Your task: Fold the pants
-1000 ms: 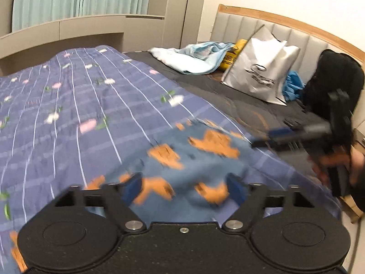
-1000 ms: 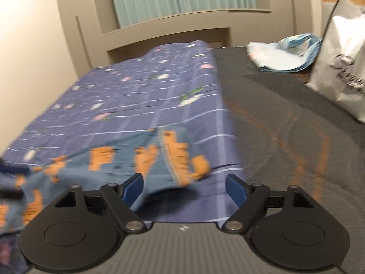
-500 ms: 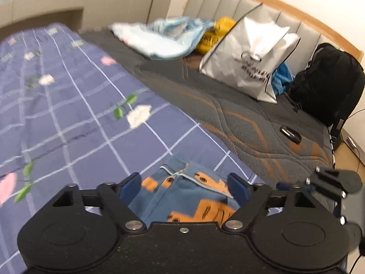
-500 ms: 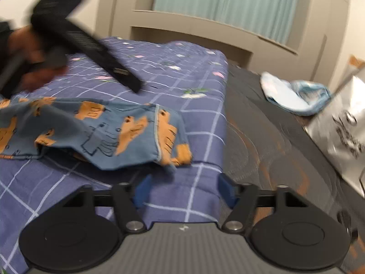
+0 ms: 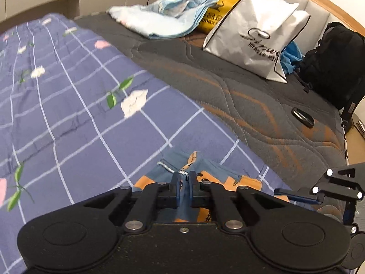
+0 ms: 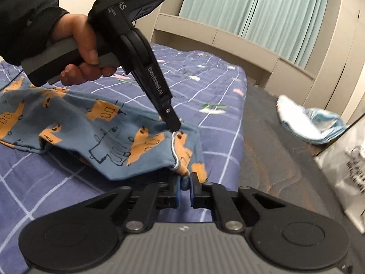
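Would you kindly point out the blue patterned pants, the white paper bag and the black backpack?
Blue patterned pants (image 6: 75, 127): right wrist view, middle.
White paper bag (image 5: 255, 36): left wrist view, front face.
Black backpack (image 5: 335, 61): left wrist view, body.

Teal curtains (image 6: 257, 6), beige cabinetry (image 6: 246, 48), padded headboard (image 5: 319, 9).

blue quilt (image 5: 68, 114) lies bare ahead (wide passage); white bag (image 5: 257, 36) and backpack (image 5: 333, 61) crowd the headboard.

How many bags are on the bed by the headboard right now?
3 visible: a white paper bag leaning on the headboard, a yellow plastic bag behind it beside the light blue cloth, and a black backpack at the far right. More could be hidden behind them.
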`<move>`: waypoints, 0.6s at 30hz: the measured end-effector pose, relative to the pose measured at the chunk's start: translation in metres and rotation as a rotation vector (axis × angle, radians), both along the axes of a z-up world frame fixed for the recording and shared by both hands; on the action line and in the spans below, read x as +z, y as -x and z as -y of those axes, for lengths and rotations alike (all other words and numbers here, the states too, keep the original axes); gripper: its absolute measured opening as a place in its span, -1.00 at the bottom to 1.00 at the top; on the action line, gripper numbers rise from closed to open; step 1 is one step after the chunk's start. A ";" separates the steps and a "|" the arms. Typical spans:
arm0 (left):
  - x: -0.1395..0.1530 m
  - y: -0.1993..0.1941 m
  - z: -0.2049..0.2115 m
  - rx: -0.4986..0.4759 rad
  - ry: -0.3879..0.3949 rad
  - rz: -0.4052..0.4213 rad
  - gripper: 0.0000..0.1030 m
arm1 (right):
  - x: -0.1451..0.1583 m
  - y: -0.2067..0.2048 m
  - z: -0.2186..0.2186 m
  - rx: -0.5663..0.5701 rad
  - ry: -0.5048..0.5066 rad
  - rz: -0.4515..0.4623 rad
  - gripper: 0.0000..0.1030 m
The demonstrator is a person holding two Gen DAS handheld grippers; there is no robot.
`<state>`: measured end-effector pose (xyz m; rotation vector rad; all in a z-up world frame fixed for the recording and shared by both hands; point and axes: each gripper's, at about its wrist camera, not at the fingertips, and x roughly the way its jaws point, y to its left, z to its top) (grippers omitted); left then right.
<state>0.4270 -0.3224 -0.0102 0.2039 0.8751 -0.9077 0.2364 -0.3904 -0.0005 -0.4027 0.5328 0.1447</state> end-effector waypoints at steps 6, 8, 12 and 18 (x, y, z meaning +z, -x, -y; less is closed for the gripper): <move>0.020 0.004 -0.002 0.052 0.027 0.116 -0.89 | 0.002 -0.007 -0.008 -0.010 0.099 0.058 -0.83; 0.015 0.003 0.004 0.074 -0.006 0.144 -0.89 | -0.002 -0.018 -0.010 -0.017 0.123 0.052 -0.83; -0.002 -0.001 0.007 0.087 -0.039 0.123 -0.80 | -0.012 -0.033 -0.008 -0.028 0.138 0.002 -0.83; 0.002 0.000 -0.010 0.113 0.019 0.103 -0.14 | -0.016 -0.033 -0.002 -0.056 0.153 -0.032 -0.43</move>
